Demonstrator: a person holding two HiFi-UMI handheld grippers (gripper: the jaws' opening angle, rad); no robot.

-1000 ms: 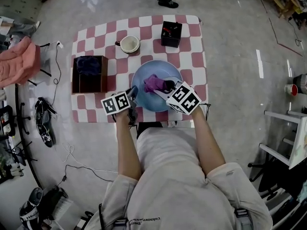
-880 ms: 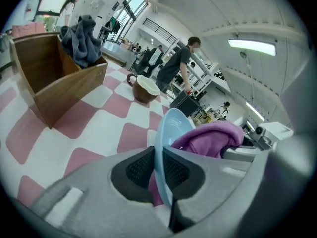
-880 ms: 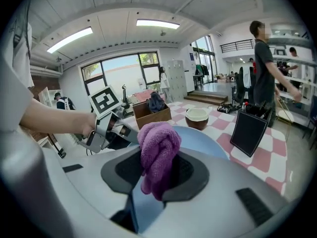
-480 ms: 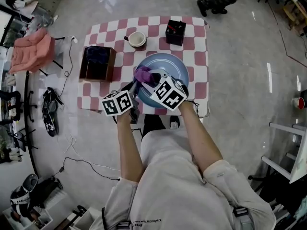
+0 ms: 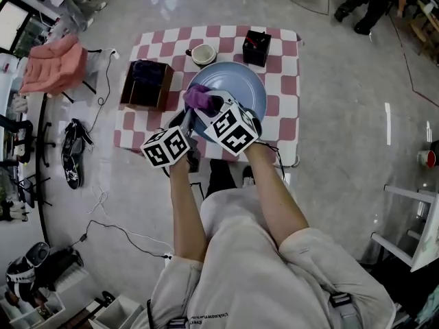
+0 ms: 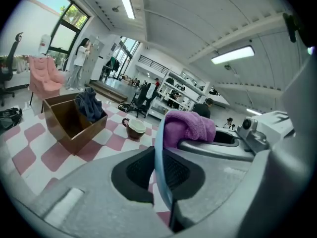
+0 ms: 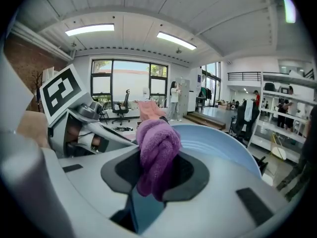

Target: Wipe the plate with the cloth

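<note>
- Blue plate (image 5: 240,88) at the middle of the checked table (image 5: 282,108), with the purple cloth (image 5: 198,96) on its far left part, close to the rim.
- Pinches that cloth in the right gripper (image 5: 212,103), jaws almost together around the bunched fabric, with the wad bulging out above and below the pads.
- Clamps the plate's near left rim in the left gripper (image 5: 188,122), jaws narrowed down to the thin blue edge between them.
- Against a second ago: cloth and right gripper now further left on the plate, off the middle and up by the rim; left gripper on the same stretch of rim as before.
- Beyond the plate: a cup (image 5: 203,53) just past its far rim, a black box (image 5: 256,46) at the table's far right, and a brown open box (image 5: 134,93) to the left with dark fabric (image 5: 145,72) inside.
- On the floor (image 5: 343,115) to the left, a pink chair (image 5: 51,67) and shoes (image 5: 72,153); at the far right, a person's feet (image 5: 363,5), which were at the far middle a second ago.
</note>
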